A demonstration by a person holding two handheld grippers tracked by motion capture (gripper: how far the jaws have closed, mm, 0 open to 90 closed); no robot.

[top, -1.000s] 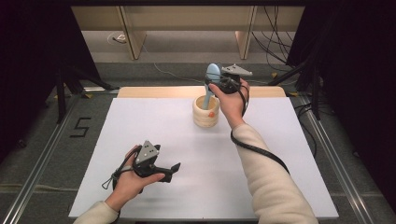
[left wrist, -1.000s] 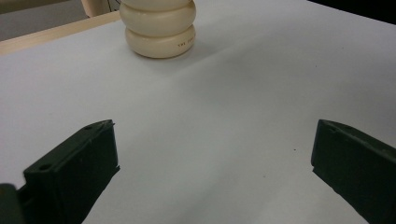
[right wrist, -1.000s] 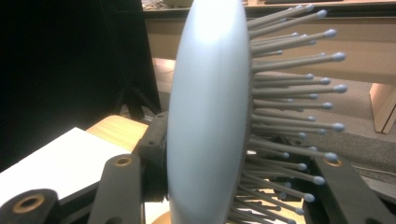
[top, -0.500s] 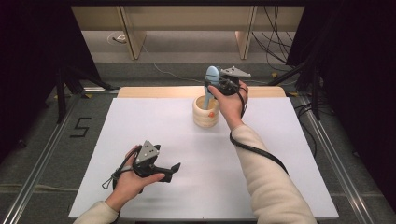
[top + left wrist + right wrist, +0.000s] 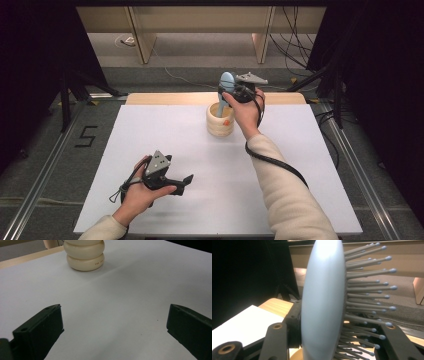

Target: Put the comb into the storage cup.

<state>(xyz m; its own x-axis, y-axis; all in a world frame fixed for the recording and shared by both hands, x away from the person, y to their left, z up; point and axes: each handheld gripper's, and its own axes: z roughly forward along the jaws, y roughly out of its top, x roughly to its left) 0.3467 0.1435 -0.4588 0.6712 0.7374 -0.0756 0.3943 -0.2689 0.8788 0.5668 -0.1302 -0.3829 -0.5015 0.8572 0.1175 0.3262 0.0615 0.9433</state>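
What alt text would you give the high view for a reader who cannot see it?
The right gripper holds a pale blue hairbrush upright over a cream holder at the far side of a white table. The left gripper rests open near the front edge.

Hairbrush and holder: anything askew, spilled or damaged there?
Nothing stands out. The right gripper clamps the blue hairbrush head-up over the cream holder, which stands upright on the white table. No spill visible.

A white sheet (image 5: 165,135) covers the wooden table (image 5: 165,98); cables (image 5: 295,30) trail behind.
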